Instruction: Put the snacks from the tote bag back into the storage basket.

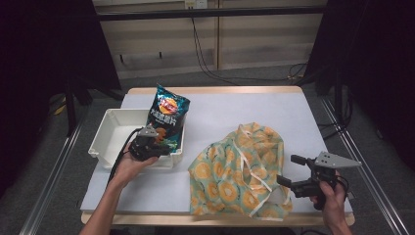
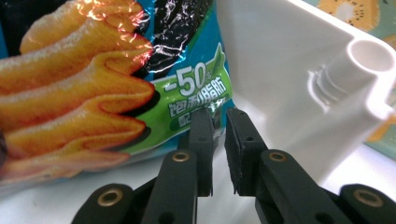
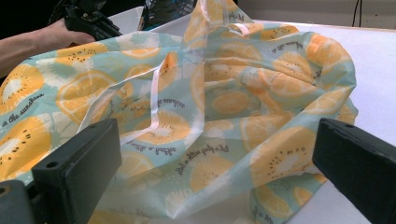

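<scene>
A blue crisp bag (image 1: 169, 110) with orange ridged crisps printed on it (image 2: 93, 84) stands leaning in a white plastic bin (image 1: 105, 132). My left gripper (image 1: 155, 146) reaches over the bin's near wall to the bag's lower edge. Its jaws (image 2: 218, 114) stand a narrow gap apart, with the bag's crinkled bottom seam just at their tips and the pads not pressing it. A crumpled fabric bag (image 1: 240, 166) with an orange-slice print lies on the table. My right gripper (image 1: 288, 170) is wide open just right of it, facing the fabric (image 3: 224, 93).
The bin's inner wall and a round corner post (image 2: 369, 56) are close on the right of the left jaws. A pale sheet covers the table (image 1: 235, 107). The other hand and its gripper (image 3: 88, 21) show beyond the fabric bag. Dark stands flank the table.
</scene>
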A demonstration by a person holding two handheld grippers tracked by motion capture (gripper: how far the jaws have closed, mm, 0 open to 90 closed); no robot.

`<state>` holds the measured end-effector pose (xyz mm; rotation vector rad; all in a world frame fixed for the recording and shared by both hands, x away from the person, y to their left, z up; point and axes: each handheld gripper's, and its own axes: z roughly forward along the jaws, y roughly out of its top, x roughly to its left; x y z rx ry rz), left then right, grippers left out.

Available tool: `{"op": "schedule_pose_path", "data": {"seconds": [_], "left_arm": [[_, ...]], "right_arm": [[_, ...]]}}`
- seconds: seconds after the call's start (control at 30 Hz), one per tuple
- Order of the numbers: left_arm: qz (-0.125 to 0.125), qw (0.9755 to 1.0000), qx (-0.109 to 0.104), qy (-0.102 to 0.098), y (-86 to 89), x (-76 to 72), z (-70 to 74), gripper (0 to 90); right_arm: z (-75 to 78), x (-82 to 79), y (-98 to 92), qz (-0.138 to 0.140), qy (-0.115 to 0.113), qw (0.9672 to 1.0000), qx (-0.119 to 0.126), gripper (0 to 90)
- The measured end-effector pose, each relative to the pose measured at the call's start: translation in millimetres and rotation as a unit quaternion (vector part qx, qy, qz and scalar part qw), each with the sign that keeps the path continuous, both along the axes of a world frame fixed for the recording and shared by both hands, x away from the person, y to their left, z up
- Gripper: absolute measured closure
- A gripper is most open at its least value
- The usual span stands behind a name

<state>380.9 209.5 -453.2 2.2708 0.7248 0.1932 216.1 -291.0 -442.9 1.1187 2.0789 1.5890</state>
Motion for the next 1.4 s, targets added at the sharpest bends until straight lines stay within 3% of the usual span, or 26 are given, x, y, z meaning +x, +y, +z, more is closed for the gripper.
{"op": "schedule_pose_path", "data": {"seconds": [0.33,0.6,0.67,0.8,0.87,0.93,1.1,1.17,1.23,1.33,1.4], "left_arm": [[-0.001,0.9997,0.023,0.001,-13.6,10.2,0.6,73.7],[0.021,0.9996,0.016,0.009,-14.6,20.8,1.9,72.8],[0.019,0.9994,0.030,0.003,-16.4,22.9,3.6,72.4],[0.037,0.9991,0.019,0.004,-17.5,25.0,4.4,71.2],[0.037,0.9991,0.022,0.002,-16.3,27.0,3.4,69.9],[0.035,0.9993,0.010,0.008,-16.2,28.0,2.2,67.5],[0.054,0.9982,0.024,-0.009,-15.8,30.7,0.9,66.0],[0.067,0.9977,0.011,-0.003,-13.9,32.3,-0.5,65.5],[0.067,0.9978,0.001,0.002,-12.4,33.2,-0.7,63.0],[0.058,0.9983,0.008,0.002,-11.0,33.4,-0.3,61.7],[0.057,0.9983,-0.009,0.005,-12.1,32.6,-2.8,61.9]], "right_arm": [[0.3,-0.5,-0.4,0.001,0.000,1.0000,0.000,0.5],[0.1,-0.5,-0.5,0.001,0.001,1.0000,0.000,0.5],[0.2,-0.6,-0.6,0.001,0.001,1.0000,0.000,0.5],[0.3,-0.7,-1.2,0.001,0.000,1.0000,0.001,0.5],[0.3,-1.0,-1.5,0.001,-0.001,1.0000,0.000,0.5],[0.2,-1.2,-1.5,0.000,0.000,1.0000,0.001,0.5],[-0.4,-0.9,-1.1,0.002,0.001,1.0000,-0.001,0.5],[-0.1,-1.4,-1.0,0.002,0.001,1.0000,0.000,0.5],[-0.1,-1.6,-1.4,0.002,0.000,1.0000,-0.001,0.5],[-0.2,-1.9,-2.5,-0.001,0.000,1.0000,0.001,0.5],[-0.2,-2.0,-2.7,0.000,-0.001,1.0000,-0.001,0.5]]}}
